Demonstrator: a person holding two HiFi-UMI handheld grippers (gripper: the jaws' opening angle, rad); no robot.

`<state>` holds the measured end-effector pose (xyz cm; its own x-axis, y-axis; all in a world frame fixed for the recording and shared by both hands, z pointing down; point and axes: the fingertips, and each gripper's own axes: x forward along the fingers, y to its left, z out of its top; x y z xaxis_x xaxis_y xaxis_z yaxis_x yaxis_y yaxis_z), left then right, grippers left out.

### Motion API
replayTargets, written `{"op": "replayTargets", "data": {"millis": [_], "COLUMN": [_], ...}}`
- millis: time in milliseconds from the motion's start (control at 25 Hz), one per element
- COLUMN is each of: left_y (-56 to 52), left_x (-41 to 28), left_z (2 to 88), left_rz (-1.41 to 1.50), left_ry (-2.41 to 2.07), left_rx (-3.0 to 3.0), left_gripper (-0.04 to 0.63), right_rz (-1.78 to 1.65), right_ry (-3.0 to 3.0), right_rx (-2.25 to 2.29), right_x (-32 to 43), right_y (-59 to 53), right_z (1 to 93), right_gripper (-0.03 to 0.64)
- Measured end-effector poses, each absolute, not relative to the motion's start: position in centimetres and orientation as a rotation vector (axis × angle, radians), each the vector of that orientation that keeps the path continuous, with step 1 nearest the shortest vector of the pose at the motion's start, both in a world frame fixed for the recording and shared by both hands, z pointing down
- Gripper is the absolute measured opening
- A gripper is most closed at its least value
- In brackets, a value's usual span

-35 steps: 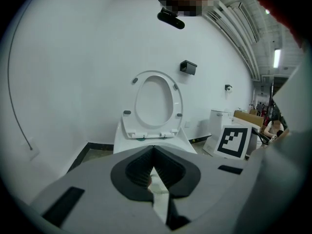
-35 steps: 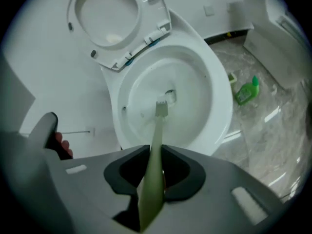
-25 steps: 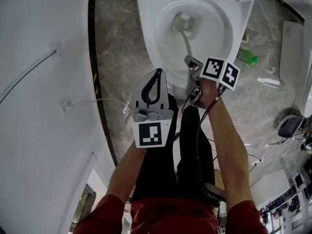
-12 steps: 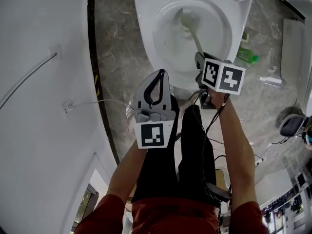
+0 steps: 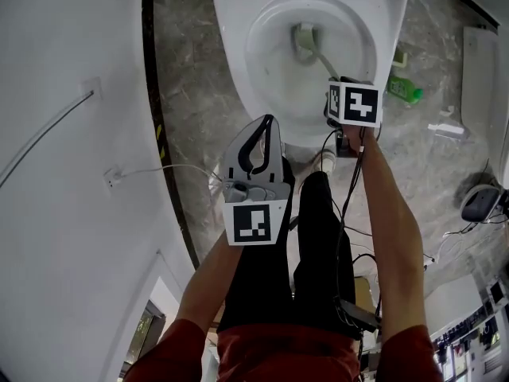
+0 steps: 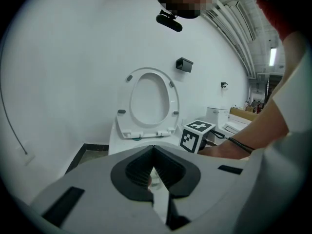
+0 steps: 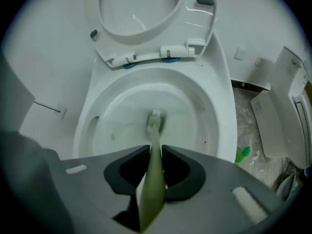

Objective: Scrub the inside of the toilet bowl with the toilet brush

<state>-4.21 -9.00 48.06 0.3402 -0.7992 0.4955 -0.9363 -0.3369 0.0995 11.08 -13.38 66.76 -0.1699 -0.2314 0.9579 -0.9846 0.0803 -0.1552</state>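
1. Clamping the pale green plastic toilet brush (image 7: 154,130) by its handle, the right gripper (image 7: 155,150) is pressing its two dark jaws against the handle from either side.
2. The brush is sloping down from those jaws into the white ceramic toilet bowl (image 5: 262,86), and its whitish bristle head is sitting low in the basin, at the drain opening.
3. The right gripper is hanging just above the near right part of the bowl's rim, with its marker cube facing up in the head view.
4. The white oval toilet seat (image 7: 195,26) is standing raised at the back of the bowl.
5. The left gripper (image 6: 153,146) is hovering with its jaws closed tip to tip and nothing between them.
6. It is pointing towards the toilet from over the grey marbled stone floor (image 5: 191,70), in front of the bowl and to the left of the right gripper, apart from the brush.
7. A small green plastic bottle (image 5: 404,92) is lying on the floor just to the right of the bowl.
8. The person's black trousers (image 5: 262,293) are showing between the two outstretched bare forearms.
9. A plain white wall (image 5: 64,173) is running along the left, with a thin cable trailing across it.
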Motion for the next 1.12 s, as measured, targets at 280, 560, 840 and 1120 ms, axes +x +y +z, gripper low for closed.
{"op": "replayTargets", "data": {"millis": [280, 560, 840, 1120], "left_y": [-8.6, -9.5, -9.5, -8.3], "left_x": [-3.9, -2.8, -1.7, -0.6], "left_z": [48.4, 46.6, 41.4, 30.9], "left_rz": [0.519, 0.492, 0.450, 0.362], "left_ry": [-1.531, -1.548, -1.588, -1.646], "left_rx": [2.233, 2.253, 2.284, 2.289], "left_gripper": [0.006, 0.006, 0.006, 0.006], "right_rz": [1.033, 0.767, 0.725, 0.787], "right_ry": [-1.558, -1.646, -1.773, -1.928], "right_rx": [1.237, 1.227, 1.271, 1.462], "right_x": [13.8, 15.2, 15.5, 16.6], "right_y": [-13.0, -11.5, -8.1, -5.3], "right_z": [64.7, 59.6, 52.4, 38.4], "right_gripper": [0.089, 0.089, 0.089, 0.091]}}
